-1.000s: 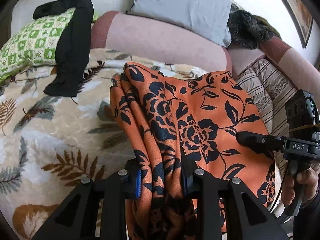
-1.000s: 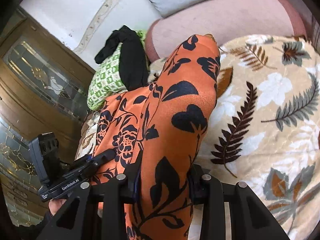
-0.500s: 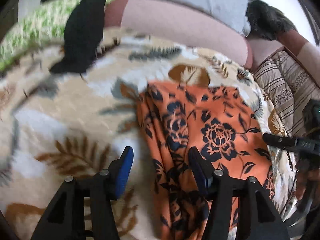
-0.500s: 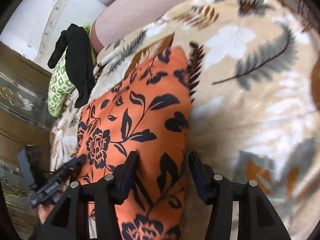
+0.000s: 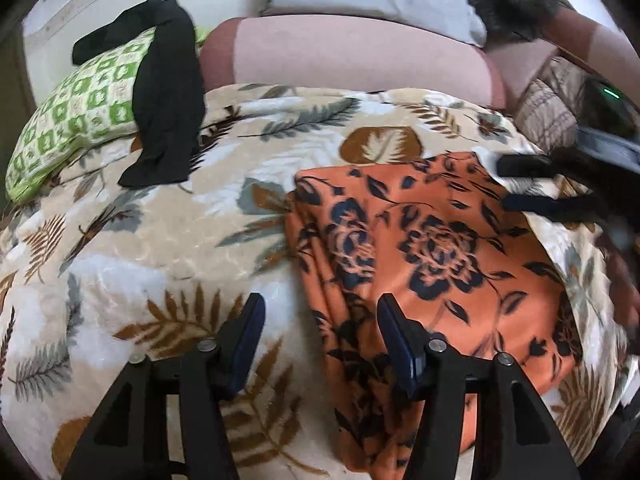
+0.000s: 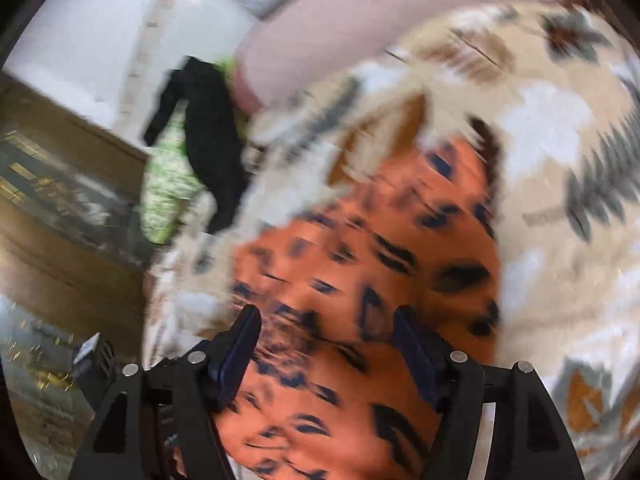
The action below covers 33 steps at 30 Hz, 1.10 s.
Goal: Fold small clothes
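Left wrist view: leaf-print beige blanket (image 5: 168, 240) on the bed carries the orange black-flowered garment (image 5: 440, 248) at right, loosely folded. Left claw (image 5: 320, 328) released, straddling its near-left edge; right claw (image 6: 326, 340) opening over it — either tip could snag and undo the fold.

The cloth (image 5: 436, 248) is orange with black and navy flowers and leaves. The blanket (image 5: 152, 248) is cream with brown, grey and white fern leaves. The pillow (image 5: 76, 108) is green-and-white checked; the garment (image 5: 168, 96) on it is plain black. The bolster (image 5: 352, 56) is dusty pink.
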Each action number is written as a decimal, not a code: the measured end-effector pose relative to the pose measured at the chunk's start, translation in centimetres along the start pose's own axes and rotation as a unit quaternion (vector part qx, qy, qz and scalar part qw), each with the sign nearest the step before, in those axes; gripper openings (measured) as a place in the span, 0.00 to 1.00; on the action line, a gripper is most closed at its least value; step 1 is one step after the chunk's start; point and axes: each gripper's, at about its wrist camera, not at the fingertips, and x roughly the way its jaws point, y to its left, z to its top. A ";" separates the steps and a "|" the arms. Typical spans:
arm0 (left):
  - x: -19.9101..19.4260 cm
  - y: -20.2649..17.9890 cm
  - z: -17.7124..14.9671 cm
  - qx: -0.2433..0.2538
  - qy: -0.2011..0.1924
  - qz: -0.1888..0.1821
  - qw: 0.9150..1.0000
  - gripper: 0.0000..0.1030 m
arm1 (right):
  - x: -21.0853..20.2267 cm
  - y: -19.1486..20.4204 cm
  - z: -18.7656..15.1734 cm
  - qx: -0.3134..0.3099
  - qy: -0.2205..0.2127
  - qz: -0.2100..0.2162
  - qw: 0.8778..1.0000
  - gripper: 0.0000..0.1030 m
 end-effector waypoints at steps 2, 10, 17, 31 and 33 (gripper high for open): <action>1.8 -0.3 -0.7 0.005 0.030 0.005 1.000 0.60 | 2.0 -1.2 1.4 0.015 0.010 -0.014 1.000 0.73; -0.6 0.0 -0.8 -0.001 0.017 0.031 0.999 0.60 | -1.3 1.5 -1.2 0.017 -0.031 -0.018 0.999 0.75; -2.7 -0.2 -2.5 -0.024 0.028 0.033 0.999 0.60 | -3.9 0.8 -9.0 0.040 -0.016 -0.055 0.998 0.78; -9.9 -1.6 -4.1 -0.032 -0.002 0.036 0.999 0.70 | -4.4 2.7 -12.9 0.029 -0.018 -0.091 0.995 0.82; -10.4 -1.7 -4.4 -0.031 0.002 0.033 0.999 0.70 | -3.5 1.6 -13.5 0.043 -0.002 -0.101 0.994 0.82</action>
